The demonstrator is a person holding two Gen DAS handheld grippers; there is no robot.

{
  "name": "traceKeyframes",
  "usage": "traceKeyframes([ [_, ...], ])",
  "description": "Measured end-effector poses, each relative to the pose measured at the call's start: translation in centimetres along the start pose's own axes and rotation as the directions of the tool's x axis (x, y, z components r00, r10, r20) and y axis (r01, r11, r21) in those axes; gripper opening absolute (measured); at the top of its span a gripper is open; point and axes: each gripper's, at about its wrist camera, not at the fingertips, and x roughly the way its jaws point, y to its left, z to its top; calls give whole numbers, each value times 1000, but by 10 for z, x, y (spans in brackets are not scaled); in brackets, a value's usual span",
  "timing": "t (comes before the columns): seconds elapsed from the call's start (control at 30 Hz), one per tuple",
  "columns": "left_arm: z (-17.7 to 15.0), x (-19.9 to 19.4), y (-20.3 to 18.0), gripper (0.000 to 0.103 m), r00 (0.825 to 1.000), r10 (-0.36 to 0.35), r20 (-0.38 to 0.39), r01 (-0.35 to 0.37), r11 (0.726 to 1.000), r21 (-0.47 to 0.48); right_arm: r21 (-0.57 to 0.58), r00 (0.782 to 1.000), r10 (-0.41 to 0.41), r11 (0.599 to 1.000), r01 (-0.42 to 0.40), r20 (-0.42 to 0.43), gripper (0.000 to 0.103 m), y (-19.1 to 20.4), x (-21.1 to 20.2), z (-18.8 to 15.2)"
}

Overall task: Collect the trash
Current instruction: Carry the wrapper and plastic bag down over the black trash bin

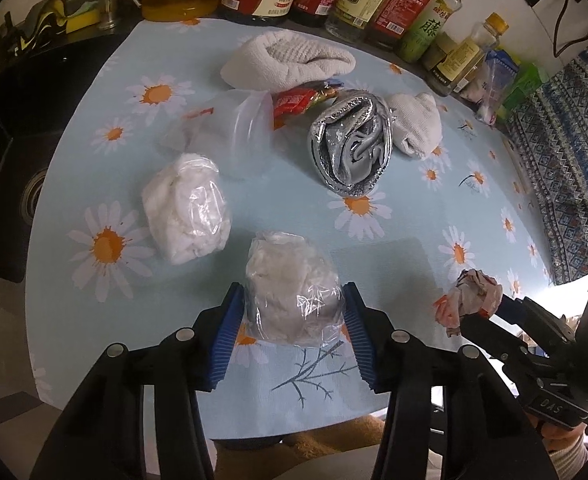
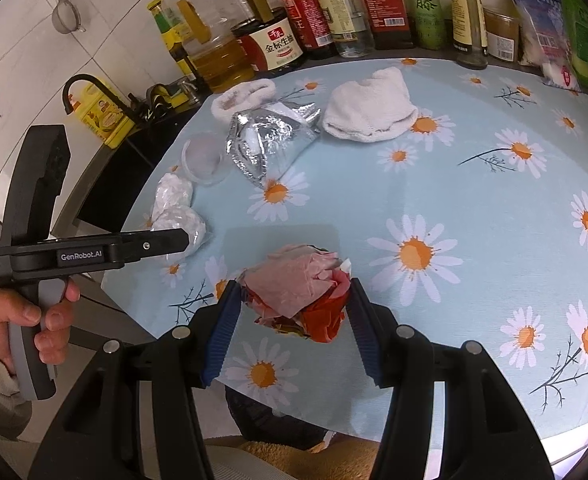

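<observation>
Two wads held: my left hand-held gripper point(image 1: 292, 312) clamps a plastic-wrapped wad point(image 1: 290, 292) at lower centre on the counter point(image 1: 393, 248); my right hand-held gripper point(image 2: 294, 312) pinches crumpled wrappers point(image 2: 299, 292), lower centre.

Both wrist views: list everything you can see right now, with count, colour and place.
Bagged tissue wads: two, white in clear plastic; near edge, one between the left pads, one beside it.
Crumpled wrapper: one, pink and red; between the right pads.
Foil bag: one, silver; table centre.
Towels: two, white; behind the foil bag and to its right.
Clear plastic cup: one, on its side, left of the foil bag.
Red snack wrapper: one, behind the cup.
Condiment bottles: a row, mixed colours; far edge.
Tablecloth: one, light blue with daisies.
Sink: one, black; left.
Left gripper: shut on the near wad.
Right gripper: shut on the wrapper.
Hand: one, on the left gripper's handle.
</observation>
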Motion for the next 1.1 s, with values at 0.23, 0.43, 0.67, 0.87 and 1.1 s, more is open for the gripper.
traceKeyframes([
  [0.23,-14,-13,2,48,999,-44,12,44,999,-3,-7,1000,0,1000,0,-3,54,11,0,-5],
  [0.43,-31,-22,7,48,996,-94,6,94,996,4,-30,1000,4,1000,-5,-14,54,27,1,-11],
  [0.67,-54,-40,13,48,992,-125,15,125,992,13,-59,999,14,998,-16,-35,55,50,4,-22],
  [0.87,-77,-47,21,48,989,-144,-5,145,989,18,-83,998,18,996,-23,-65,55,69,6,-39],
  [1.1,-109,-53,25,48,985,-165,-49,167,985,44,-104,995,9,994,-20,-104,55,89,8,-61],
])
